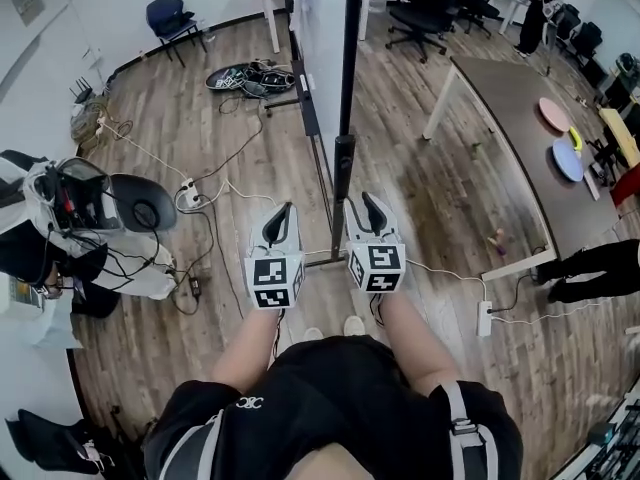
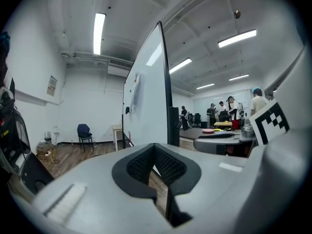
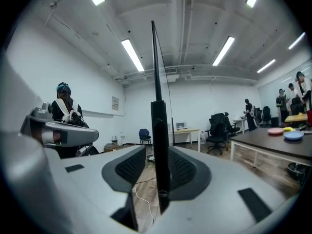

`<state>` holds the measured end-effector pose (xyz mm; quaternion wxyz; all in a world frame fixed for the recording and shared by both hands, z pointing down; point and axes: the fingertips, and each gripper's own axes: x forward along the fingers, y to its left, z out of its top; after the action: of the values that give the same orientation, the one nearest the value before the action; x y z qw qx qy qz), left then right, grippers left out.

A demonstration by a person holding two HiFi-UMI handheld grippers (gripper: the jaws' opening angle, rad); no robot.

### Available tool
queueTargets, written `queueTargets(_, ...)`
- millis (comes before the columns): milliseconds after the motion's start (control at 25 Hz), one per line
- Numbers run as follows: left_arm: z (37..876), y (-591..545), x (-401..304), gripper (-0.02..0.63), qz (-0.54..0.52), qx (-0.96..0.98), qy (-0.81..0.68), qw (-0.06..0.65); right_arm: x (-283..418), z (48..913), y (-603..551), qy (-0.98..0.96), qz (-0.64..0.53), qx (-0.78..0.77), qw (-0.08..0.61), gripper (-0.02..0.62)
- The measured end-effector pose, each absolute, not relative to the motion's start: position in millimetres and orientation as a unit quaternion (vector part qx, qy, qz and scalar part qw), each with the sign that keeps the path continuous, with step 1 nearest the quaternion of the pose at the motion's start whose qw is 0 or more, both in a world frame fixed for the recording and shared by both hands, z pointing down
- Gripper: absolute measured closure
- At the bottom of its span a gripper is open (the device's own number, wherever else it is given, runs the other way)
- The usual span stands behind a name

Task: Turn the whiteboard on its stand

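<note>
The whiteboard [image 1: 318, 8] stands edge-on ahead of me on its wheeled stand, white face [image 2: 146, 96] towards the left. A black upright pole [image 1: 350, 58] with a black clamp [image 1: 344, 163] carries it. My right gripper [image 1: 368, 208] is at that pole, and in the right gripper view the pole [image 3: 157, 130] rises between its parted jaws, which are open, a sliver of floor showing beside it. My left gripper [image 1: 285, 216] hangs just left of the pole, short of the board. Its tips [image 2: 155, 147] meet, shut on nothing.
A dark table [image 1: 500, 118] with coloured plates [image 1: 553, 113] stands right of the board, with office chairs [image 1: 425, 8] behind it. Cables and a power strip [image 1: 190, 193] lie on the floor at left. A person with gear [image 1: 60, 218] is at far left, and another's legs [image 1: 600, 268] at right.
</note>
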<state>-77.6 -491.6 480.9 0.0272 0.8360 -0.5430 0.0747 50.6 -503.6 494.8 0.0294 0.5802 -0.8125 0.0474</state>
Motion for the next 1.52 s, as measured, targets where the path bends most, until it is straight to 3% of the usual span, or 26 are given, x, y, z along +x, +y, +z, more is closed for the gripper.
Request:
queueTargets(400, 479, -498, -85, 0.598, 0.078, 0.824, -0.561, 0.026, 41, 525, -551, -0.806, 0.066, 0.585, 0.057, 0.364)
queueTargets(840, 477, -502, -109, 0.599, 0.080, 0.809, -0.581, 0.030, 34, 542, -589, -0.787, 0.093, 0.605, 0.077, 0.365)
queueTargets(960, 479, -502, -114, 0.598, 0.081, 0.807, -0.584, 0.033, 32, 545, -589, -0.784, 0.080, 0.608, 0.091, 0.417)
queueTargets(1520, 481, -501, -118, 0.598, 0.081, 0.813, -0.576, 0.039, 34, 542, -581, -0.783, 0.070, 0.610, 0.099, 0.420)
